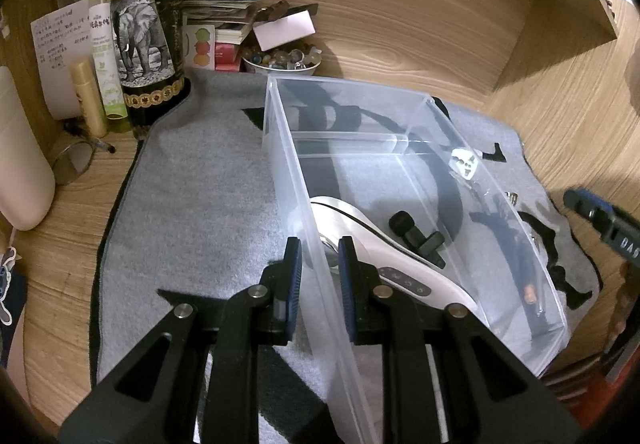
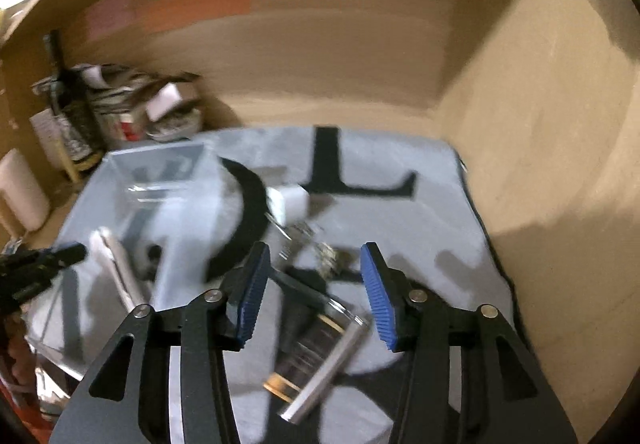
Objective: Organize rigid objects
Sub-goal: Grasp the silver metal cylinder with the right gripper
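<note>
left wrist view
left gripper [image 1: 318, 256]: jaws nearly closed, pinched on the near-left wall of the clear bin [image 1: 294, 180], one pad outside, one inside; I judge it is steadying the bin so it does not slide during loading
bin contents: white handheld device [image 1: 372, 244] lies just beyond the inner pad, on the bin floor; small black clip mic [image 1: 416, 234] ahead and to the right of it, also inside
divider [image 1: 352, 148]: far ahead of the pads, the compartment beyond it looks empty
white plug adapter [image 1: 464, 164]: ahead-right, seems outside the bin's right wall, hard to be sure through the plastic
grey mat [image 1: 200, 184]: under the bin, to the left of the pads
wine bottle [image 1: 146, 28]: far ahead-left, clutter, not part of the job

right wrist view (blurred)
right gripper [image 2: 316, 292]: jaws partly apart, nothing between the pads
dark bottle in clear case [image 2: 312, 348]: lies on the mat below and between the jaws, untouched; likely next pick
small metal bits [image 2: 328, 252]: just ahead of the pads, identity unclear
bin: ahead-left, well apart from the right gripper
</note>
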Tool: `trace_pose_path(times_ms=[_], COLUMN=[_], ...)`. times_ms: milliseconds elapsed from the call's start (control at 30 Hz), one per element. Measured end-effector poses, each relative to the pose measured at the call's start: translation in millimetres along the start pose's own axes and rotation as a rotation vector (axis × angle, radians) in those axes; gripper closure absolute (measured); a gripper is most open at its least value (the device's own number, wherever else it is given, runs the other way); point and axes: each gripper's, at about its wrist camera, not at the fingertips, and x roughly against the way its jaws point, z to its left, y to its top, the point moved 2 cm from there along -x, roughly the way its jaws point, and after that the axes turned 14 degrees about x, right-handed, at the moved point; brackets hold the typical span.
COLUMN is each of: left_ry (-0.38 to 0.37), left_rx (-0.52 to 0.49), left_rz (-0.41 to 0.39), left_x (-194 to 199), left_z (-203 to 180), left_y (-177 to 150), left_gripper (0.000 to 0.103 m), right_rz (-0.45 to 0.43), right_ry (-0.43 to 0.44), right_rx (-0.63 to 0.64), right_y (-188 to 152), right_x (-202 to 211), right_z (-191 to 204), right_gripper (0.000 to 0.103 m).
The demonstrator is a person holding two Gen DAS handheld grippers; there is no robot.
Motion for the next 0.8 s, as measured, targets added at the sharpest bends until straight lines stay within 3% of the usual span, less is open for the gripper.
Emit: trace_pose_path(times_ms=[100, 367, 600, 733, 800], left_ry=[-0.001, 0.005, 0.005, 0.003, 0.003], left_rx=[-0.001, -0.005, -0.004, -0.003, -0.003], left_rz=[0.002, 0.007, 0.009, 0.008, 0.008], left_x=[0.1, 2.2, 1.8, 2.2, 2.3], left_z=[1.2, 11.7, 12.7, 13.8, 13.4], left_y=[0.3, -0.8, -0.6, -1.4, -1.4], left_gripper=[0.084, 0.084, 0.084, 0.084, 0.084], right_rz=[0.054, 0.196, 0.203, 0.187, 0.185], right_ry=[-0.043, -0.004, -0.032, -0.046, -0.045], right_rx=[-0.027, -0.077, -0.116, -0.110, -0.119], right_y=[-19.2, -62.5, -78.1, -77.4, -77.1], right_x=[-7.0, -36.0, -42.6, -38.5, -37.1], right_z=[-10.7, -14.7, -23.4, -22.6, -23.6], right_gripper=[0.056, 0.056, 0.054, 0.083, 0.088])
